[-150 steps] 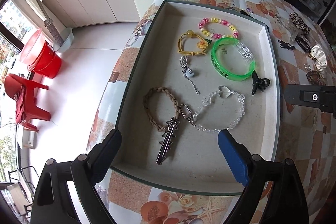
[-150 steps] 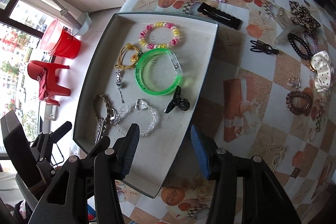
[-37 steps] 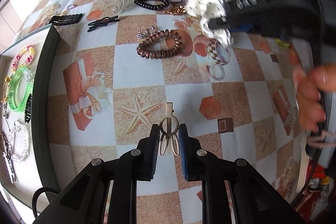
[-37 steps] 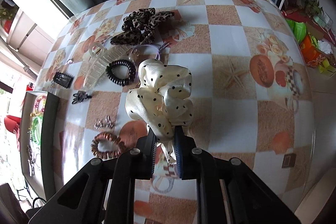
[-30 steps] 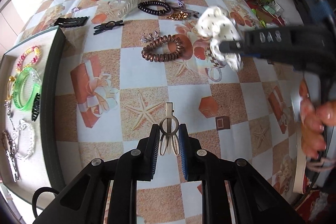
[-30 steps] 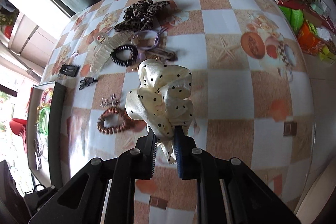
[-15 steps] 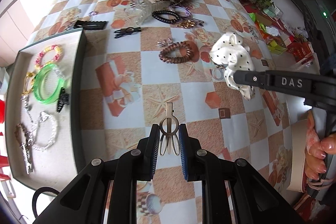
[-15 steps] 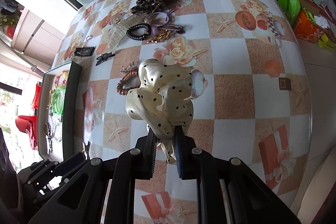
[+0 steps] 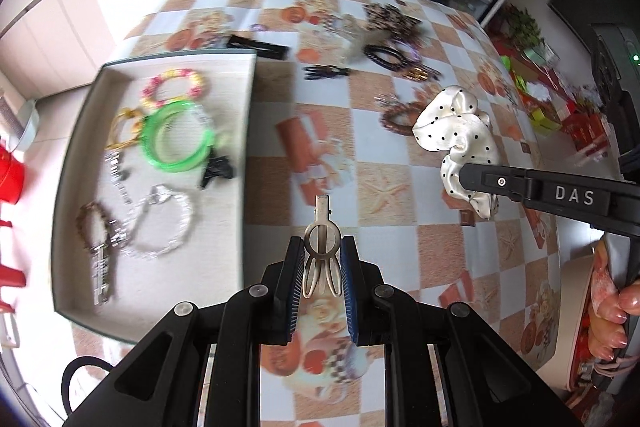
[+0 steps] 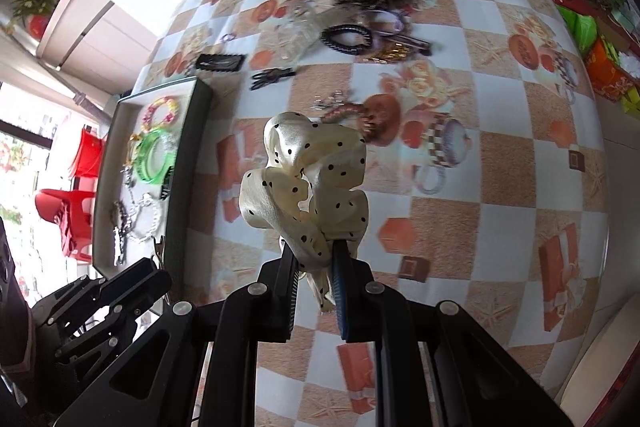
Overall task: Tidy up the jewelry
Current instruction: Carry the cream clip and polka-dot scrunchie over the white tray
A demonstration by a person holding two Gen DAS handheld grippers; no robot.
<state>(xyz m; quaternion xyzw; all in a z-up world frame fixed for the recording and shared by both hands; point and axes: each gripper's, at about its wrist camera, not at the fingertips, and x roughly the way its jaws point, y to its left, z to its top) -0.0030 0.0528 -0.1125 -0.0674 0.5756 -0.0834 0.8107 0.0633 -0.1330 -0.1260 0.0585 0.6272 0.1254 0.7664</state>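
Jaws of left gripper (image 9: 320, 269) clamped on a small metal hair clip (image 9: 321, 247), held above the checked worktop (image 9: 384, 187); jaws of right gripper (image 10: 314, 259) clamped on a cream polka-dot scrunchie (image 10: 308, 187), also off the worktop; tray (image 9: 249, 131) at left holds green bangle (image 9: 178, 137), pink-yellow bead bracelet (image 9: 174, 89), clear bead bracelet (image 9: 160, 223), braided brown bracelet (image 9: 90, 223), yellow cord bracelet (image 9: 124, 129), small black claw clip (image 9: 216, 169); remaining hair ties and clips lie scattered at the worktop's far side, blurred.
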